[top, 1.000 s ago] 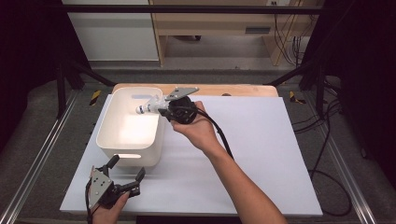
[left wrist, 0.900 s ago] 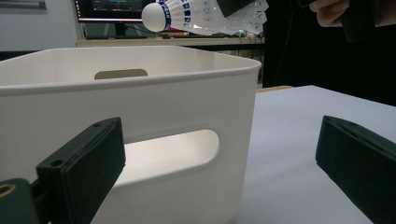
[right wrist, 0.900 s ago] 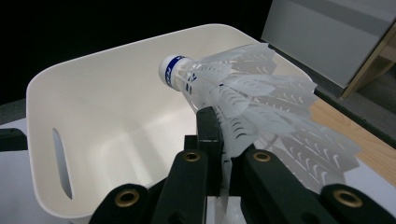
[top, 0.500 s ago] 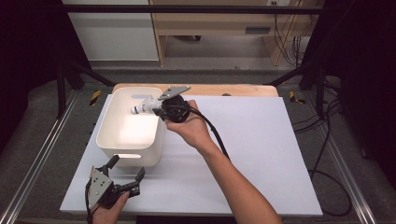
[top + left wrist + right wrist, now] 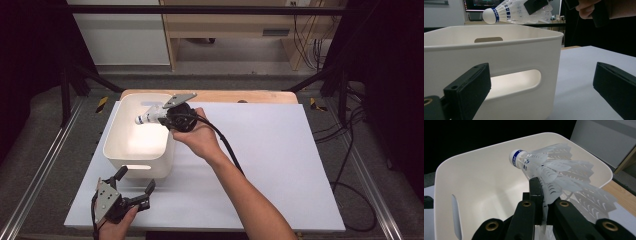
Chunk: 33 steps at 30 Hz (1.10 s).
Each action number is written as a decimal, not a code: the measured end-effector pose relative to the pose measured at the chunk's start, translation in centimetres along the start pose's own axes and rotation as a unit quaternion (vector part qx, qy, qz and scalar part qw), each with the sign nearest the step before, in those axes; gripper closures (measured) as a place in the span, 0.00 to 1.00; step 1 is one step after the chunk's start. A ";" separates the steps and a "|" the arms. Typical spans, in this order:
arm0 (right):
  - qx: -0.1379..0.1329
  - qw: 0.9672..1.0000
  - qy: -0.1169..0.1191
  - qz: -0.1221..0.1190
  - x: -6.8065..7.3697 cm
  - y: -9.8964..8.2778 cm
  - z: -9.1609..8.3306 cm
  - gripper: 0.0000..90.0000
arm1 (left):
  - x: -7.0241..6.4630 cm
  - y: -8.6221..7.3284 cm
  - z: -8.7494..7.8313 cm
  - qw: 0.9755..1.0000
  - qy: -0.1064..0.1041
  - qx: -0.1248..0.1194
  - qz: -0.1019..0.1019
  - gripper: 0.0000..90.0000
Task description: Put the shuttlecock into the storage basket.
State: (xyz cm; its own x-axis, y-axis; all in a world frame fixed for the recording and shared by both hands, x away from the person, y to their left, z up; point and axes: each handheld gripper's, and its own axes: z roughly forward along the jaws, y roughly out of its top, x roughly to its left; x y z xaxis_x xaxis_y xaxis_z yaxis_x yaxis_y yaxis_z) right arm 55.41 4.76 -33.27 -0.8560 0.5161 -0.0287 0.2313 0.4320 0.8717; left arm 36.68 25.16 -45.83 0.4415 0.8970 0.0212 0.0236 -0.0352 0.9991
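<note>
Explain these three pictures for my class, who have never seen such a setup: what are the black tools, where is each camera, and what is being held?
A person works at a table with hand-held tongs, one in each hand. The high view looks down from above. The other two cameras ride on the tongs, looking along their black jaws. The right tongs are shut on the skirt of a white shuttlecock, holding it over an open white tub on the white table. The left tongs rest open near the tub's front wall, holding nothing; their camera sees the shuttlecock above the rim.

The shuttlecock (image 5: 150, 117) hangs over the bin (image 5: 131, 166), apparently above its far right part; the bin sits on the table's (image 5: 280, 165) left.
</note>
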 end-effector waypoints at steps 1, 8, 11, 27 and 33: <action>0.001 1.000 0.001 -0.001 0.1 0.0 0.1 0.99 | 0.0 0.0 0.0 1.000 0.000 0.000 0.000 0.02; 0.000 1.000 0.006 -0.006 0.4 0.1 0.6 0.99 | 0.0 0.0 0.0 1.000 0.000 0.000 -0.001 0.02; 0.001 1.000 0.007 -0.004 0.5 0.0 0.9 0.99 | -0.1 0.0 0.0 1.000 0.000 0.000 0.000 0.02; -0.004 1.000 0.014 -0.004 0.8 0.2 1.5 0.99 | 0.0 0.0 0.0 1.000 -0.001 0.001 0.001 0.02; -0.004 1.000 0.015 -0.005 0.9 0.2 1.7 0.99 | 0.0 0.0 0.0 1.000 -0.001 0.000 0.000 0.02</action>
State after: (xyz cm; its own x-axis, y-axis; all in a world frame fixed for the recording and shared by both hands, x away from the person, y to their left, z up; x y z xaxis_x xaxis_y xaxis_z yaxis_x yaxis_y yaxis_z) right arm 55.50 6.60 -33.92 -0.8720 0.4890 -0.0232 0.2188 0.4317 0.8751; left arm 36.69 25.12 -45.81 0.4433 0.8961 0.0217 0.0227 -0.0354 0.9991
